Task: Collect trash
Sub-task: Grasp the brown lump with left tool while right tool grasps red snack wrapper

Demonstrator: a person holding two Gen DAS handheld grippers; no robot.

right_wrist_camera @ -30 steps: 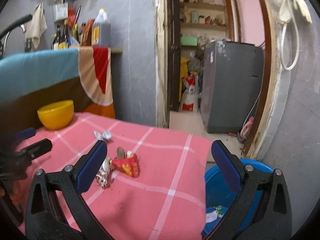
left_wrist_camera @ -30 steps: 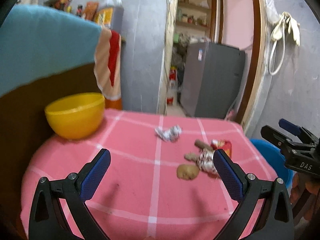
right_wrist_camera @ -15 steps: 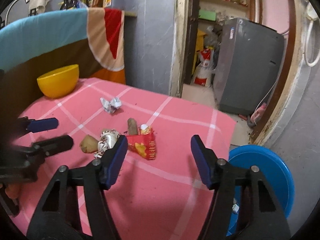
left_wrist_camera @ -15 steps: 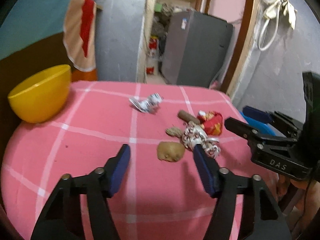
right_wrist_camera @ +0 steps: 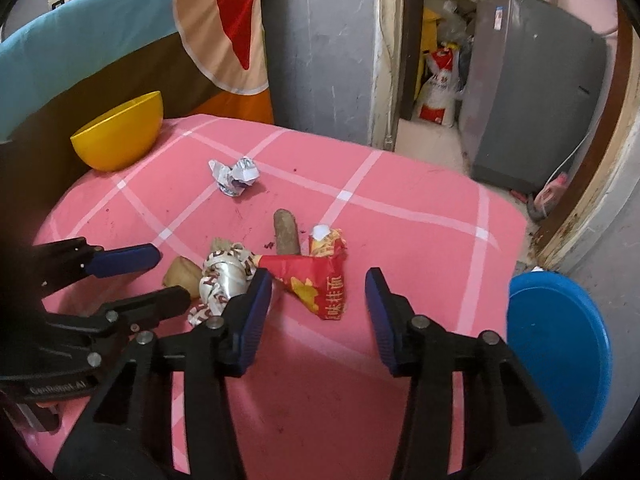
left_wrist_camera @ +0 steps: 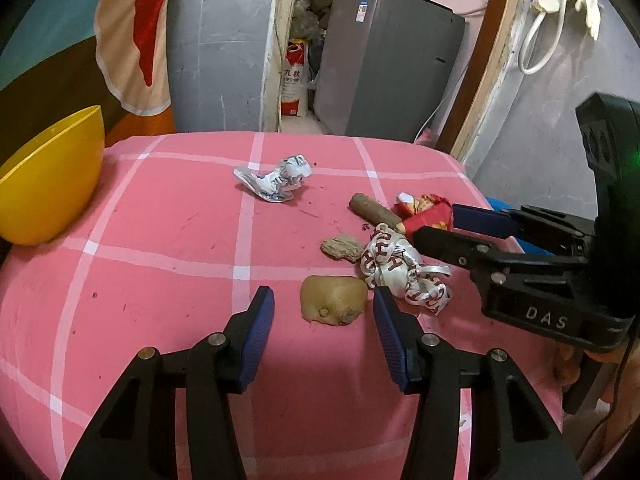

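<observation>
On the pink checked tablecloth (left_wrist_camera: 160, 240) lies a heap of trash. My left gripper (left_wrist_camera: 323, 304) hovers low with its jaws closing around a tan potato-like lump (left_wrist_camera: 334, 306); the blue pads stand clear of it. In the right wrist view, my right gripper (right_wrist_camera: 319, 284) has its jaws closing around a red snack wrapper (right_wrist_camera: 320, 280), with gaps on both sides. Between the two lie a white ribbon with red letters (left_wrist_camera: 396, 268), a brown stick (right_wrist_camera: 286, 236) and a small tan crumb (left_wrist_camera: 340, 248). Crumpled white paper (left_wrist_camera: 276, 178) sits farther back.
A yellow bowl (left_wrist_camera: 48, 184) stands at the cloth's far left. A blue tub (right_wrist_camera: 560, 352) sits on the floor beyond the right edge. A striped cloth (right_wrist_camera: 224, 28) hangs behind; a grey appliance (right_wrist_camera: 528, 92) stands in the doorway.
Both grippers came forward and down toward the trash heap and tilted downward. Their jaws narrowed from wide open to about half, now flanking the lump and the wrapper.
</observation>
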